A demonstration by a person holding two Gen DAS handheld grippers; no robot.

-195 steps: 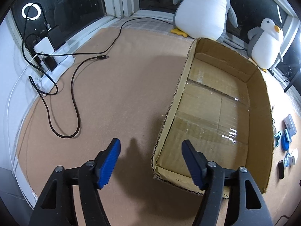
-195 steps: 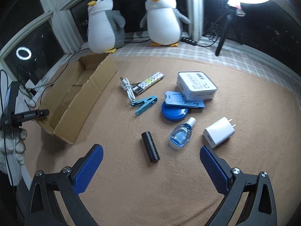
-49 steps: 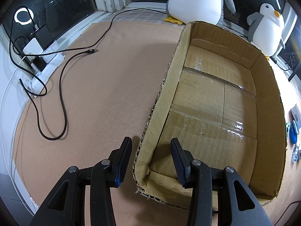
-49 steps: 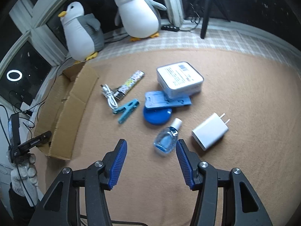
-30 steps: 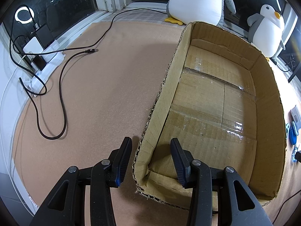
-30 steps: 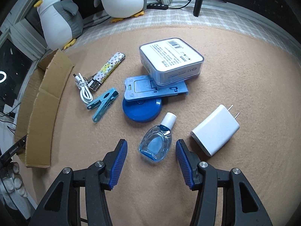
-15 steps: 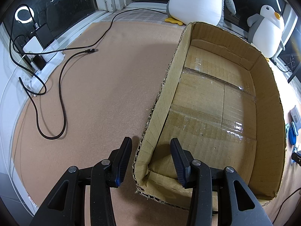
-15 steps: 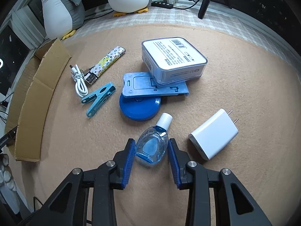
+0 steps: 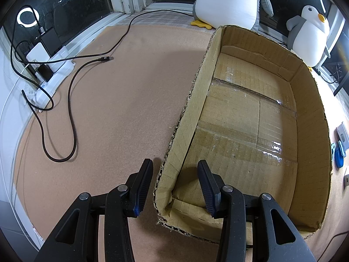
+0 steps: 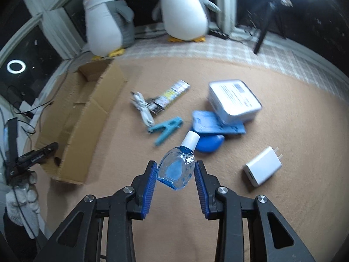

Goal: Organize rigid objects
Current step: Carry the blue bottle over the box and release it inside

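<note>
1. Your left tongs (image 9: pixel 174 174) are straddling the near left wall of the open brown cardboard box (image 9: pixel 314 118), blades narrowly apart and gripping nothing.
2. Your right tongs (image 10: pixel 175 170) are holding the small clear bottle of blue liquid with a white cap (image 10: pixel 177 166) lifted above the tan cork worktop (image 10: pixel 283 218), cap pointing away from you.
3. The white wall charger plug (image 10: pixel 262 166) is lying on the worktop to the right, apart from the bottle.
</note>
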